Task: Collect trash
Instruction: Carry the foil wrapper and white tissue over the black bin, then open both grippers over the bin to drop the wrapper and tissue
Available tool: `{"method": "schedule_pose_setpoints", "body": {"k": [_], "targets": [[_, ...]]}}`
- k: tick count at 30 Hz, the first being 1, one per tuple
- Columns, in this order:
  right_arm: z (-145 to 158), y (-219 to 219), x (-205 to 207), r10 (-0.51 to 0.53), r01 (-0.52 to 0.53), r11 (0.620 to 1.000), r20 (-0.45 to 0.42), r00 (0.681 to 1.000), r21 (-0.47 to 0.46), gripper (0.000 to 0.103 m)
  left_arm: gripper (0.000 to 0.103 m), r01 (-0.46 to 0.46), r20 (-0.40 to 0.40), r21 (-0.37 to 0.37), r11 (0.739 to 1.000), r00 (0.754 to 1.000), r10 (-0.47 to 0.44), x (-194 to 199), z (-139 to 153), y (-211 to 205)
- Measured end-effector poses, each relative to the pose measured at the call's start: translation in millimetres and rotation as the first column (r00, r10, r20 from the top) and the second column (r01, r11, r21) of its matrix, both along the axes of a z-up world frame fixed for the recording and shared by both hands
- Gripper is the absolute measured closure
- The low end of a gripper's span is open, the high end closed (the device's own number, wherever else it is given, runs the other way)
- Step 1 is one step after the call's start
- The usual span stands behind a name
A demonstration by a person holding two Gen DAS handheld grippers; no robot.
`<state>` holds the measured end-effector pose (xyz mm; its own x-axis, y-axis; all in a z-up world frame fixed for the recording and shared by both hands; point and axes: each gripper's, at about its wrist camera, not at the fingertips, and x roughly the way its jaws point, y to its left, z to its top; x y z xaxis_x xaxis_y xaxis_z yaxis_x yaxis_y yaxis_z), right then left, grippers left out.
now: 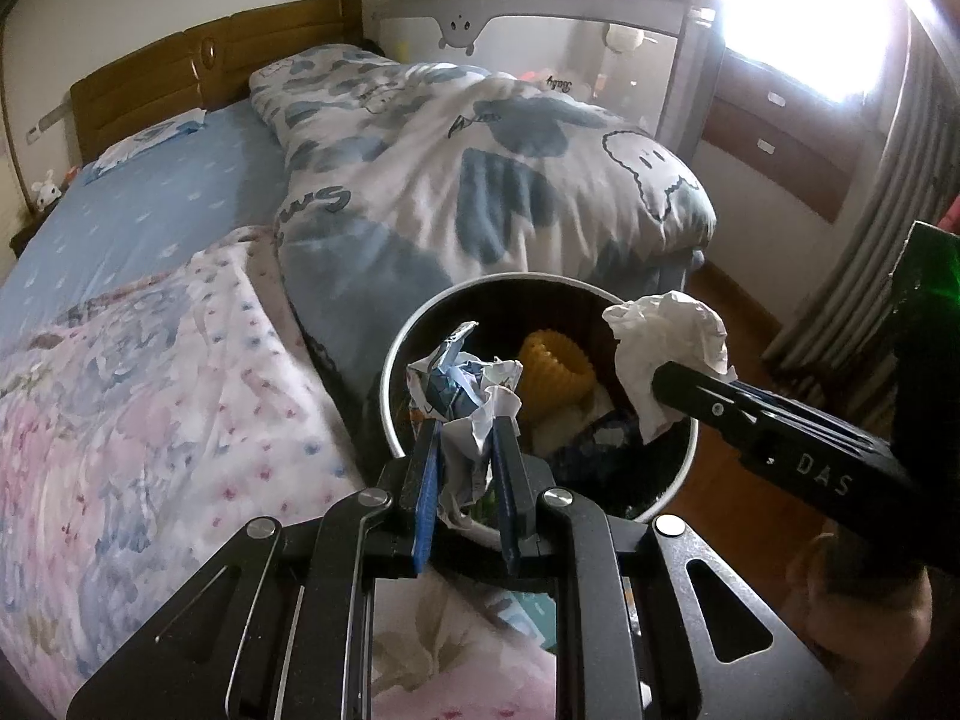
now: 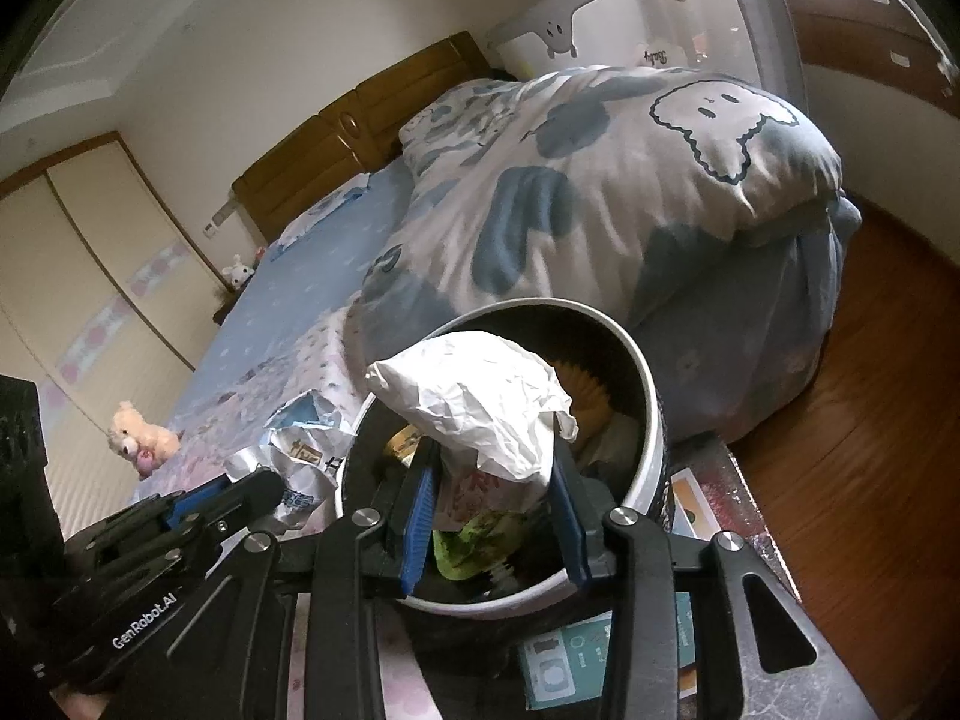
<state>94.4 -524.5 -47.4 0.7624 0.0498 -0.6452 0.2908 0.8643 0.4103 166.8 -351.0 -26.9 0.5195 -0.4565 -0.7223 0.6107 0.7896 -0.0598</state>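
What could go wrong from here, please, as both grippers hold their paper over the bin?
The printed wad in the left gripper hangs near the bin's near rim, so a release now might drop it outside, by the bed. The bin already looks well filled, so the tissue in the right gripper may perch on top and roll out. Both grippers crowd the one opening and could knock each other.
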Motion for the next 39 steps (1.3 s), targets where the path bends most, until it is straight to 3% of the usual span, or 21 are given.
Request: {"method": "schedule_pose_setpoints", "body": {"k": [39], "targets": [[-2.5,-14.4,26.3,0.024,-0.024,1.0,-0.033,0.999,0.007,0.064,0.084,0.008,-0.034,0.015,1.0,0.999,-0.007,19.9,-5.9,-25.6]]}}
